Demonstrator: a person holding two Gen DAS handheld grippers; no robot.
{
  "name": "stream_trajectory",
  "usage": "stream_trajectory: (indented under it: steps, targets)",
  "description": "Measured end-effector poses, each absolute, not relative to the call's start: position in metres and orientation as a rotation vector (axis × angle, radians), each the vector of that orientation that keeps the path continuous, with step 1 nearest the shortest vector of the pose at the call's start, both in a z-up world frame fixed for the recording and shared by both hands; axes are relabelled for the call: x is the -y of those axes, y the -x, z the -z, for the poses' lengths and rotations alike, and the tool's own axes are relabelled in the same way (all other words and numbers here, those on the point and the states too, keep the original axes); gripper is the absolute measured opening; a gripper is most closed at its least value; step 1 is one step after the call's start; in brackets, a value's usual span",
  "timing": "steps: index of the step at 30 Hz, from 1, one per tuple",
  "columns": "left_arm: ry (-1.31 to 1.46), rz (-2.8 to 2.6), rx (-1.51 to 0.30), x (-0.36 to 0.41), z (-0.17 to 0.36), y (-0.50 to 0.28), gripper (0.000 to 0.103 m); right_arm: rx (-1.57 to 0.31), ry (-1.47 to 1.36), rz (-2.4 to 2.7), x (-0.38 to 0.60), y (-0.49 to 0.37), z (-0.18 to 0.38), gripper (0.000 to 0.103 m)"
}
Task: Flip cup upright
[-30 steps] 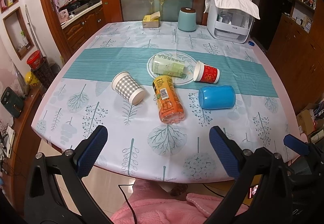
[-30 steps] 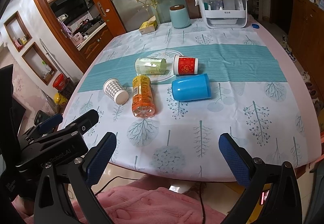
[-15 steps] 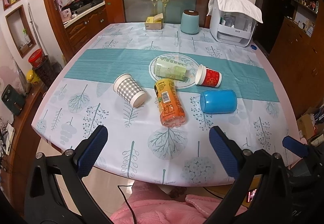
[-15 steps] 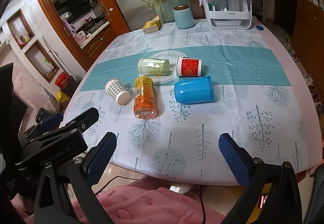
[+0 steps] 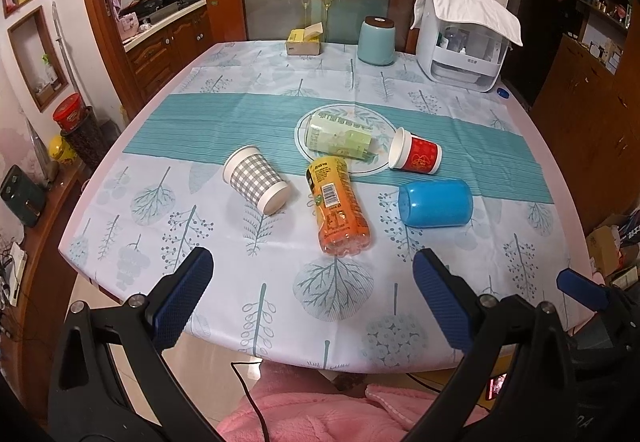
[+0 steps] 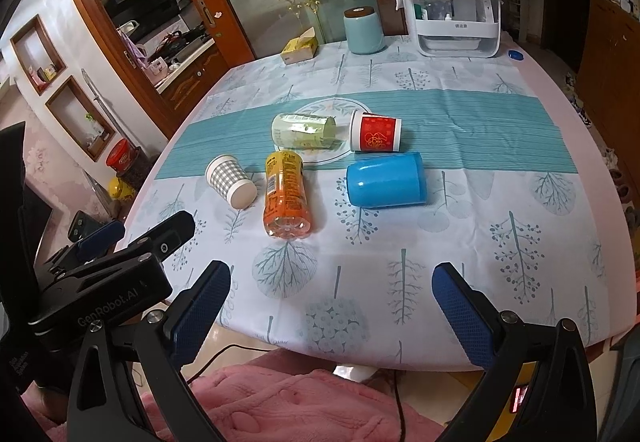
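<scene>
Left gripper [image 5: 312,292]: blue pads wide apart, holding nothing, level over the table's near edge.
Right gripper [image 6: 332,300]: pads likewise wide apart, empty, beside the left gripper at the near edge.
Pink garment [image 5: 320,410]: fills the bottom of both views, below the table edge.
Table [image 5: 240,302]: covered by a tree-print cloth with a teal band across the middle.
Orange bottle [image 5: 336,210]: on its side, nearest item, between both sets of pads in line of sight.
Checked cup [image 5: 256,178]: on its side, left of the bottle, mouth toward the camera.
Blue cup [image 5: 436,202]: on its side, right of the bottle, well ahead of both grippers.
Red cup [image 5: 416,156]: on its side, just behind the blue cup.
Green bottle [image 5: 338,138]: lying on a round plate [image 5: 376,118].
Far edge: yellow box [image 5: 304,42], teal canister [image 5: 376,40], white appliance [image 5: 464,42].
</scene>
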State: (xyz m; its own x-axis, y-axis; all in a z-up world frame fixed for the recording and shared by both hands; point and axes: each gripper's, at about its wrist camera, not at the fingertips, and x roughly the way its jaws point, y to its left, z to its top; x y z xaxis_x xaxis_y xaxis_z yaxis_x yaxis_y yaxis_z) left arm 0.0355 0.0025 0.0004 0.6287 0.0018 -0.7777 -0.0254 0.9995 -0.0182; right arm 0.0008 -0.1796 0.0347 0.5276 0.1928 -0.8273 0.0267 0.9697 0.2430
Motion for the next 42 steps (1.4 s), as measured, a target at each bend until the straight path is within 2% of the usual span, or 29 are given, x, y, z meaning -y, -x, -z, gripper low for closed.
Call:
stream_trajectory:
  steps: [10,25,31,37,42]
  targets:
    - [0.062,-0.010,-0.962,-0.026,0.016,-0.074,0.100,-1.060,-0.228,-0.092,0.162,-0.037,-0.023,0.103]
    - [0.236,-0.043,-1.248,-0.112,0.088,-0.197,0.100,-1.218,-0.229,-0.096,0.106,-0.163,0.020,0.103]
    - [0.441,-0.073,-1.371,-0.150,0.132,-0.240,0.099,-1.290,-0.185,-0.108,0.081,-0.213,0.049,0.103]
    - [0.697,-0.117,-1.407,-0.180,0.175,-0.265,0.099,-1.385,-0.160,-0.132,0.067,-0.240,0.080,0.103]
    - [0.800,-0.141,-1.462,-0.187,0.208,-0.283,0.094,-1.434,-0.175,-0.114,0.071,-0.252,0.099,0.103]
